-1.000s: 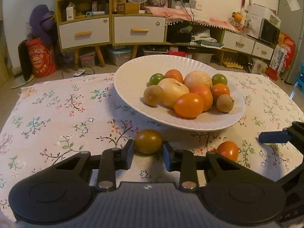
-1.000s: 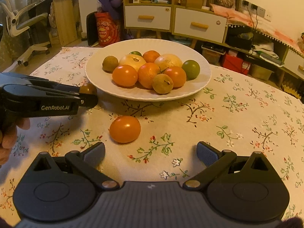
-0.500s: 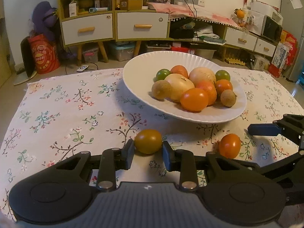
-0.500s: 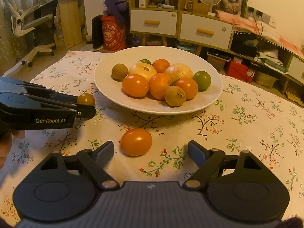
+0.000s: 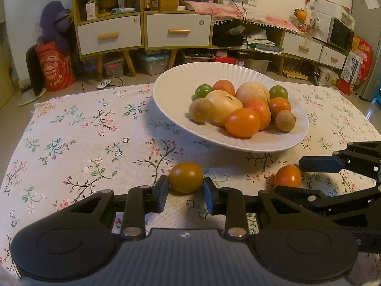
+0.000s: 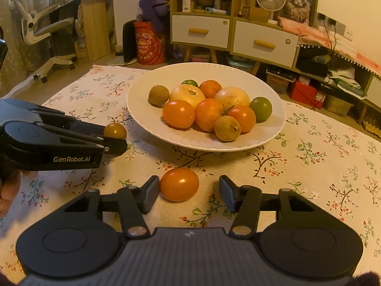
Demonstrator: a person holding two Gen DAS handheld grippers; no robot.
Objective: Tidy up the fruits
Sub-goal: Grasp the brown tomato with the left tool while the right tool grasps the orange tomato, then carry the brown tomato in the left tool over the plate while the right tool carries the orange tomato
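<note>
Left gripper (image 5: pixel 186 186): pinches the brownish tomato (image 5: pixel 186 177) on the tablecloth (image 5: pixel 71 138), near its front edge.
Right gripper (image 6: pixel 188 191): jaws have just been closing around the orange tomato (image 6: pixel 179 184); right pad not touching.
Plate (image 6: pixel 142 109): fruit piled, toward the far edge.

Two matching black hand-held tongs, one per hand

Each unit has a wide, ribbed dark-grey housing flanked by two round black discs, from which angular black linkage arms run forward to flat rectangular pads with a bluish tint. Two silver pivot screws sit on each set of arms, and a small pale star-like mark sits centred on the ribbed housing. The left tongs (image 5: pixel 186 188) and the right tongs (image 6: pixel 188 191) share this build. From the right wrist view, the left unit's side panel bears white "GenRobot.AI" lettering, with a small silver screw near its tip.
</note>
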